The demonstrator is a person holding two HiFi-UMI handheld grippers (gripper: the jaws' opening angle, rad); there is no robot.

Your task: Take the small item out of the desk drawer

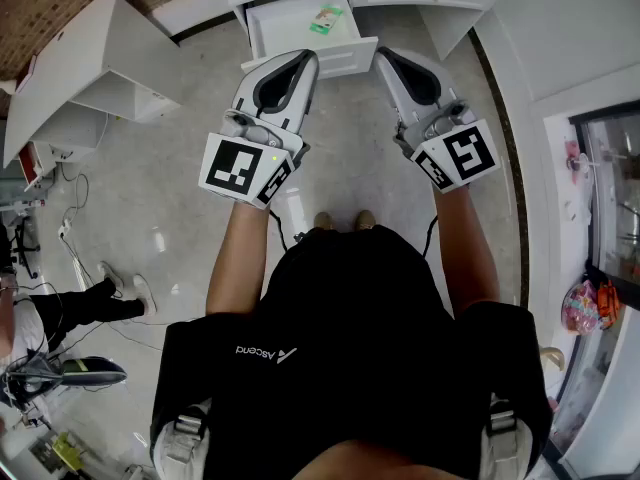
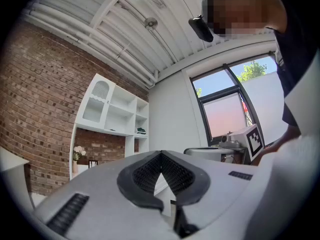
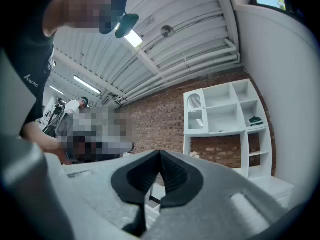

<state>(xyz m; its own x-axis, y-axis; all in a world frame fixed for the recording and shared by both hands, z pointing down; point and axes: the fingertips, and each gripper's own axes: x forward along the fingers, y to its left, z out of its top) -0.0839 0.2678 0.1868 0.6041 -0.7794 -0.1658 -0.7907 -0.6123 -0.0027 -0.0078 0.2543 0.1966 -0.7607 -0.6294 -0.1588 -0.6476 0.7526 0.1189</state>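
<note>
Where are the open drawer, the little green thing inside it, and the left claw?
drawer (image 1: 285, 26), head view, bare floor inside.
small green item (image 1: 327, 18), head view, its middle.
left claw (image 1: 308, 60), head view, closed tips.

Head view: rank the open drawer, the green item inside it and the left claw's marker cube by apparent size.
1. drawer
2. marker cube, inflated by nearness to the camera
3. green item

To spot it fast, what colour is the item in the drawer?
The item is mostly green; best in head view.
</note>
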